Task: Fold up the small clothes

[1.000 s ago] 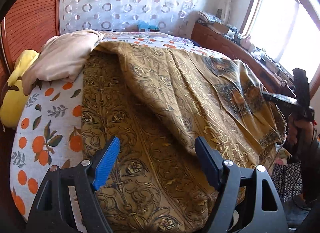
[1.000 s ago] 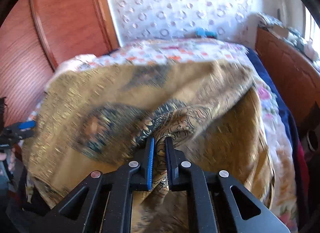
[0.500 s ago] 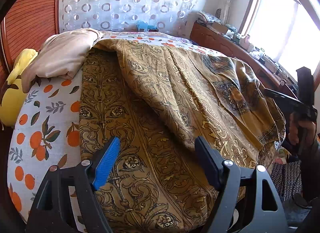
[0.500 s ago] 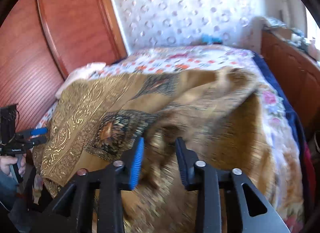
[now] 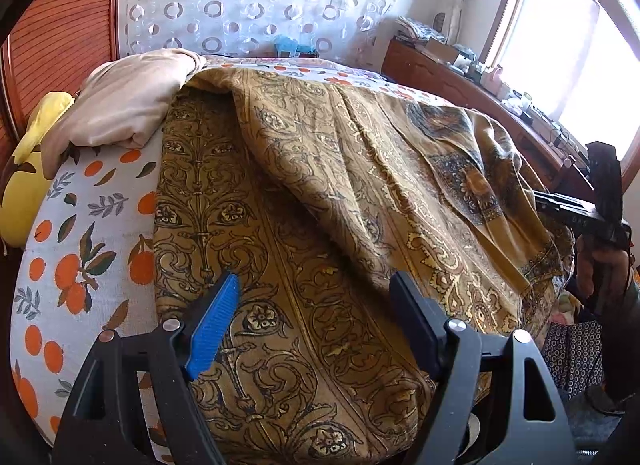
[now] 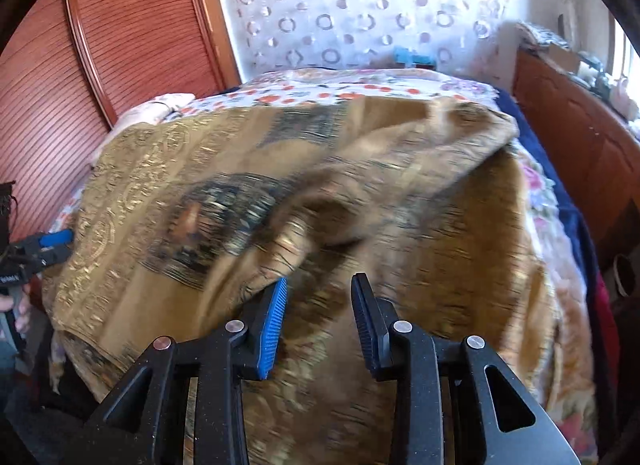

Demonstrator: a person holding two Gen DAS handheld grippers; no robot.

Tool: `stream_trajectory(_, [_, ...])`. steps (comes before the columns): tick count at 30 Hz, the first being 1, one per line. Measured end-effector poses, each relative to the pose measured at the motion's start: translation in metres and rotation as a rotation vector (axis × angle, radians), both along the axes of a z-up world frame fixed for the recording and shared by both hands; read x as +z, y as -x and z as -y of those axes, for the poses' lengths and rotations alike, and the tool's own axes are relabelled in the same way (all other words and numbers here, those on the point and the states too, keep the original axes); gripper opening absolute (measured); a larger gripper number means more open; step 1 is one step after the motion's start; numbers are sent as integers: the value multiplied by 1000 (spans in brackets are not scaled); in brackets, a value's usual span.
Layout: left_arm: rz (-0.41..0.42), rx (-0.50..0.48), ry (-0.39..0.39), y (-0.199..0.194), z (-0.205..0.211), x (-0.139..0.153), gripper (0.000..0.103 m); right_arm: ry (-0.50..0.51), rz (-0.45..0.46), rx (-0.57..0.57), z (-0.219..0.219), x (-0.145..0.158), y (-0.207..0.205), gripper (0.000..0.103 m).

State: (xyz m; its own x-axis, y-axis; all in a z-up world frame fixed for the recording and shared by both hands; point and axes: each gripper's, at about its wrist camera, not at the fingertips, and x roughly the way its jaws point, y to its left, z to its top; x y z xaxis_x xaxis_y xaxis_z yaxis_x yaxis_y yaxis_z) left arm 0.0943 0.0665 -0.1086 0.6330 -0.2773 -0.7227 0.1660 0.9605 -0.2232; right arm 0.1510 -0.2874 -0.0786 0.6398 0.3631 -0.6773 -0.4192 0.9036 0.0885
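text: none legible | labels: none | numbers: none

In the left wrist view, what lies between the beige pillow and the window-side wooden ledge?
The gold patterned cloth, spread over the orange-print bedsheet, fills the stretch from the beige pillow to the wooden ledge.

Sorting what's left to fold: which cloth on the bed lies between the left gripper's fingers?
The gold patterned cloth, spread below the open left gripper. The plain beige cloth sits bunched far back beside the yellow cushion.
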Motion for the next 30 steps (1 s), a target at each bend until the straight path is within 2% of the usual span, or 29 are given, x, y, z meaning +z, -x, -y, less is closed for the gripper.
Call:
stream_trajectory(6, [-2, -5, 3, 0, 2, -1, 78, -7, -38, -3, -3, -6, -6, 35])
stream_trajectory(11, [-4, -11, 5, -1, 3, -3, 78, -55, -75, 5, 1, 0, 1, 34])
stream_trajectory(12, [-3, -12, 3, -1, 3, -3, 78, -63, -80, 10, 7, 3, 2, 30])
stream_trajectory(17, [-2, -13, 4, 1, 3, -3, 78, -103, -56, 1, 12, 11, 20, 28])
stream_trajectory(21, [-1, -13, 3, 2, 3, -4, 78, -91, -11, 13, 13, 20, 39, 28])
stream_trajectory(26, [1, -13, 3, 3, 2, -5, 78, -61, -30, 14, 12, 8, 38, 27])
stream_trajectory(30, [1, -12, 7, 3, 2, -5, 78, -65, -60, 16, 10, -2, 26, 5])
